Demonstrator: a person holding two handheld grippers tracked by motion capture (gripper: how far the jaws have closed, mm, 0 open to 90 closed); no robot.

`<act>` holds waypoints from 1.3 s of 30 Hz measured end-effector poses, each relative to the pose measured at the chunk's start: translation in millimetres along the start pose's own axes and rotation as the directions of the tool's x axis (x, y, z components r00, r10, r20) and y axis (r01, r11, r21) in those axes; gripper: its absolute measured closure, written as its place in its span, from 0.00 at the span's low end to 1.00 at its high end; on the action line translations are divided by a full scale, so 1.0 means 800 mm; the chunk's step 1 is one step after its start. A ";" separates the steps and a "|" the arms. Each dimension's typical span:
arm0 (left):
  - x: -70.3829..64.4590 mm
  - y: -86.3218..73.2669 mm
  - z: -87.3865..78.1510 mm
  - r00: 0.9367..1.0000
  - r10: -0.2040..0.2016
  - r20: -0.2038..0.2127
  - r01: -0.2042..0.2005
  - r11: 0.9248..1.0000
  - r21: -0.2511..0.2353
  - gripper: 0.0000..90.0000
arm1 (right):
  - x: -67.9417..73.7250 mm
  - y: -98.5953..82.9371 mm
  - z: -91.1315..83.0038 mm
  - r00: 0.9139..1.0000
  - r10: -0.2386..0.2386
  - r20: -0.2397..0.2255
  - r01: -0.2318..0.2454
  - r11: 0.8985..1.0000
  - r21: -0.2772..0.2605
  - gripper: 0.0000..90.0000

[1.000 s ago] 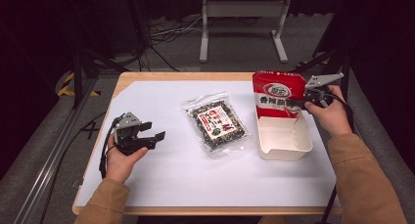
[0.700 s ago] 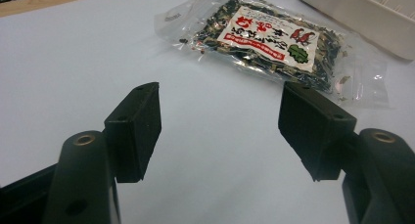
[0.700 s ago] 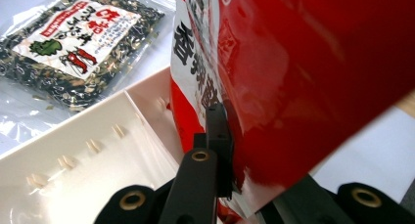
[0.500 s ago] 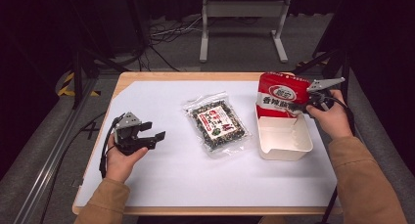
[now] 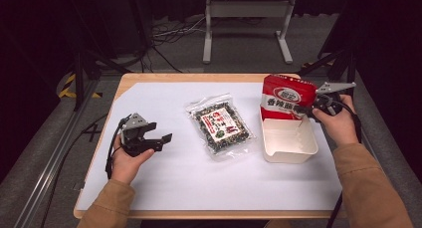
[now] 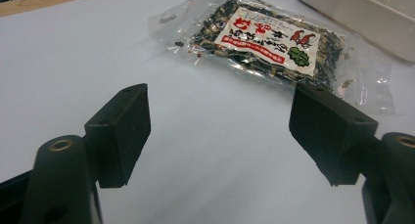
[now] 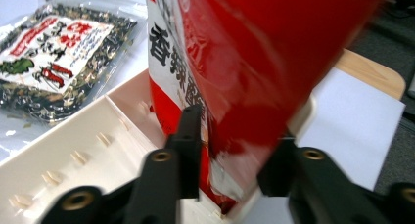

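A red snack bag [image 5: 285,96] with white lettering stands tilted over the far end of a cream tray [image 5: 289,148]. My right gripper [image 5: 309,110] is shut on its lower right edge; in the right gripper view the bag [image 7: 254,72] sits pinched between the two jaws [image 7: 230,158] above the tray [image 7: 63,165]. A clear pouch of dark dried food [image 5: 220,124] with a red and white label lies flat mid-table. My left gripper [image 5: 161,140] rests low at the table's left, open and holding nothing, and the pouch [image 6: 274,43] lies beyond its jaws [image 6: 220,136].
White paper [image 5: 199,188] covers the wooden table [image 5: 164,77]. A dark floor with cables and a metal stand [image 5: 246,14] lies beyond the far edge. A rail [image 5: 50,158] runs along the left side. The tray's near end [image 5: 293,156] is bare.
The red bag has tipped and moved slightly lower over the tray's far end with my right gripper. The left gripper has stayed still.
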State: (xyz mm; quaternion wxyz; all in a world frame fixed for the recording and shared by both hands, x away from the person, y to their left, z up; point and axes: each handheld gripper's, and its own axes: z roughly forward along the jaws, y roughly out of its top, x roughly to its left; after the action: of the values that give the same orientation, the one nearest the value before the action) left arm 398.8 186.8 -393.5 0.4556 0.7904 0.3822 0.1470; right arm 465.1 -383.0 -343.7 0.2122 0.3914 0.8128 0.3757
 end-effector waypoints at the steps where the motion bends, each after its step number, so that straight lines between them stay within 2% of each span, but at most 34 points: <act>1: 0.000 0.000 0.000 1.000 0.000 0.000 0.000 1.000 0.000 0.26 | 0.000 0.000 0.000 1.000 0.000 0.000 0.000 1.000 0.000 0.71; 2: 0.000 0.001 0.002 1.000 0.006 0.005 -0.006 1.000 0.000 0.26 | 0.000 -0.001 -0.005 1.000 0.015 0.002 -0.015 1.000 -0.007 0.68; 3: -0.001 0.001 0.003 1.000 0.004 0.012 -0.004 1.000 -0.002 0.26 | 0.001 -0.003 -0.016 1.000 0.024 0.014 -0.023 0.999 -0.031 0.61; 11: -0.010 0.006 0.006 1.000 0.011 0.024 -0.011 1.000 0.003 0.26 | 0.017 -0.009 -0.050 0.998 0.029 0.053 -0.026 0.997 -0.069 0.53; 12: -0.011 0.006 0.007 1.000 0.009 0.013 -0.009 1.000 0.005 0.27 | 0.022 -0.011 -0.060 0.998 0.038 0.051 -0.034 0.996 -0.080 0.52; 15: -0.013 0.007 0.010 1.000 0.004 -0.015 -0.004 1.000 0.028 0.27 | 0.028 -0.013 -0.069 0.998 0.044 0.037 -0.040 0.994 -0.099 0.51; 16: -0.014 0.007 0.011 1.000 0.000 -0.017 0.000 0.999 0.032 0.27 | 0.036 -0.016 -0.076 0.999 0.042 0.031 -0.039 0.993 -0.109 0.50; 20: -0.014 0.006 0.012 1.000 0.004 -0.030 -0.003 0.999 0.035 0.27 | 0.049 -0.020 -0.084 0.999 0.034 0.024 -0.031 0.993 -0.118 0.49; 23: -0.014 0.006 0.012 0.999 -0.007 -0.038 0.008 1.000 0.030 0.25 | 0.066 -0.025 -0.088 0.999 0.032 0.009 -0.031 0.991 -0.131 0.47; 24: -0.014 0.006 0.013 0.999 -0.011 -0.038 0.012 1.000 0.029 0.25 | 0.078 -0.030 -0.089 1.000 0.026 -0.001 -0.026 0.989 -0.148 0.46; 25: -0.014 0.006 0.013 0.999 -0.011 -0.038 0.012 1.000 0.029 0.25 | 0.078 -0.030 -0.089 1.000 0.026 -0.001 -0.026 0.989 -0.148 0.46; 29: -0.016 0.006 0.015 0.999 -0.003 -0.039 0.004 1.000 0.026 0.26 | 0.100 -0.046 -0.088 1.000 0.012 -0.024 -0.016 0.985 -0.171 0.44; 34: -0.018 0.008 0.017 0.999 -0.041 -0.027 0.041 0.999 0.025 0.27 | 0.110 -0.056 -0.092 0.999 0.019 -0.038 -0.026 0.980 -0.200 0.43; 39: -0.020 0.010 0.024 0.999 -0.046 -0.017 0.047 0.999 0.026 0.27 | 0.122 -0.063 -0.090 0.999 -0.003 -0.047 -0.007 0.980 -0.200 0.42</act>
State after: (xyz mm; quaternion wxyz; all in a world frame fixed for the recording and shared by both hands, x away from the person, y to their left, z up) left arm 402.7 161.3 -395.5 0.4454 0.7859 0.4062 0.1379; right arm 336.5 -357.7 -342.6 0.2307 0.3599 0.7754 0.4647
